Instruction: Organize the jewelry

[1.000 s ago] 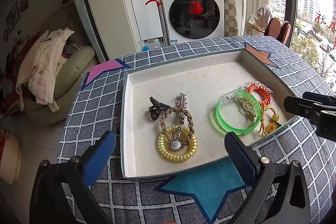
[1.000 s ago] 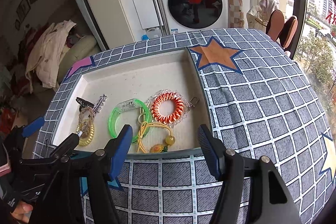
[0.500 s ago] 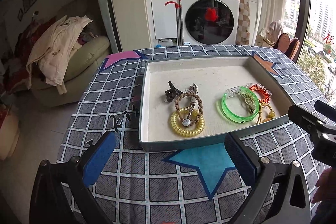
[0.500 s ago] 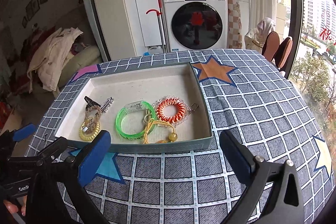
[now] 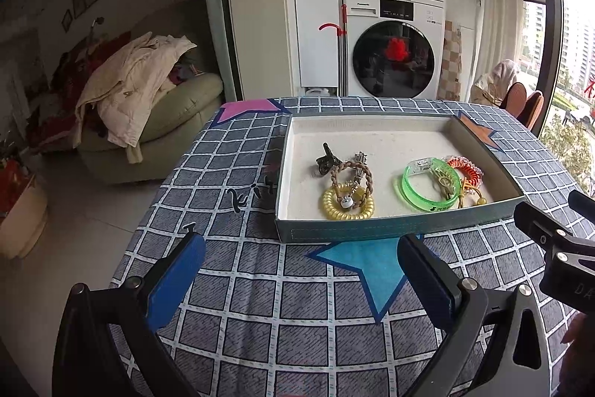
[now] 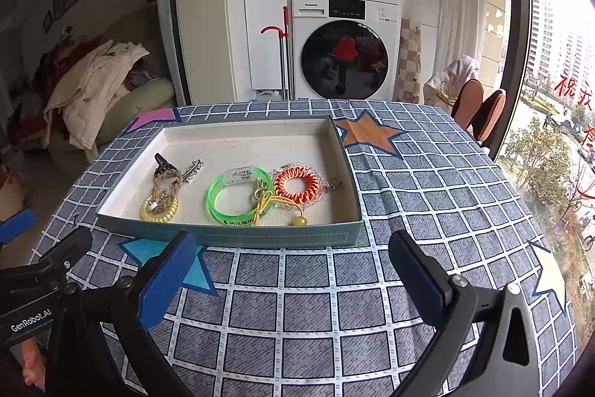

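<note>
Here, two grippers over a checked tablecloth (image 6: 427, 196), both short of the tray (image 6: 282, 236). Left gripper (image 5: 301, 279): jaws spread wide apart, blue pads bare, nothing between them, a blue star print (image 5: 366, 265) on the cloth beneath. Right gripper (image 6: 292, 279): likewise gaping, holding nothing, its tips just clear of the tray's near wall.

In the left wrist view, tray at about 1 o'clock from the gripper's tips; in the right wrist view, at roughly 11 o'clock. All jewelry inside it, crowded toward the near wall. Seen from the right wrist: yellow coil hair tie (image 6: 158, 210) at the 9 o'clock end, with a brown braided band (image 6: 168, 182) lying across it and a small white bead (image 6: 151, 206) inside the coil. At 12 o'clock from that pile, a dark claw clip (image 6: 161, 162) and a silver barrette (image 6: 191, 169), side by side. Near the middle, a translucent green bangle (image 6: 238, 196). Overlapping its 3 o'clock edge, a yellow cord with a bead (image 6: 299, 220) and some pale metal piece, too tangled to make out. Just beyond, at 3 o'clock, an orange coil band (image 6: 297, 184) ringed with clear beads, a small clasp (image 6: 333, 184) trailing off its far side.

Behind the table, a stacked washer and dryer (image 6: 344, 47); at 10 o'clock, a sofa heaped with clothes (image 6: 93, 88).
</note>
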`<state>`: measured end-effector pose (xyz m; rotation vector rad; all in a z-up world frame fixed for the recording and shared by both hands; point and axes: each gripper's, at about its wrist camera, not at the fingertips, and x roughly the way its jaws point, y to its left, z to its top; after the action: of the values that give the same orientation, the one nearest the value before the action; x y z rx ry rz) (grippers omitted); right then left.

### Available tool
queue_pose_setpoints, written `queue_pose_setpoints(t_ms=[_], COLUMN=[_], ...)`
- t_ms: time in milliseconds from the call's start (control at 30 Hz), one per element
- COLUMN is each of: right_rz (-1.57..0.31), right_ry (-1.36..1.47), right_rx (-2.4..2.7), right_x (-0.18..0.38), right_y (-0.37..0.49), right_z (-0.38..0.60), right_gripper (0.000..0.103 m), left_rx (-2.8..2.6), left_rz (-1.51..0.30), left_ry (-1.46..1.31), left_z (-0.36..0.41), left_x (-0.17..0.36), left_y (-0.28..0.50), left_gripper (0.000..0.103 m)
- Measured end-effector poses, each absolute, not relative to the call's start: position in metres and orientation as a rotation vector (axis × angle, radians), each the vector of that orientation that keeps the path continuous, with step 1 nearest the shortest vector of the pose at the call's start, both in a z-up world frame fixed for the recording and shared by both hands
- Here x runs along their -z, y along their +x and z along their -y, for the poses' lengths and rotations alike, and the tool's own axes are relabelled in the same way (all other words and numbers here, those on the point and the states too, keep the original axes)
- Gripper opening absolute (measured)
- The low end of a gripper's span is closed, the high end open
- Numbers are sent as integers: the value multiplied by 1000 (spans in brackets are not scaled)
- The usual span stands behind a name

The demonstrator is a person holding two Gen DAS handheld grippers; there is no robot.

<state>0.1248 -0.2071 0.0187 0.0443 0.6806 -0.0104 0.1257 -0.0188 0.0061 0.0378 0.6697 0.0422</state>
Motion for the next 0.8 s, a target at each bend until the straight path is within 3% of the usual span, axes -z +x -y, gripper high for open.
queue_pose_setpoints(t_ms=[800], right_rz=[-674], right_ry=[53], right_rx=[27], right_x=[-25], right_y=[117], right_z=[211], right_gripper=[103], left_rx=[-59], left_rz=[-678], left_ry=[47], left_z=[19], left_x=[-5], left_y=[121], left_gripper=[103])
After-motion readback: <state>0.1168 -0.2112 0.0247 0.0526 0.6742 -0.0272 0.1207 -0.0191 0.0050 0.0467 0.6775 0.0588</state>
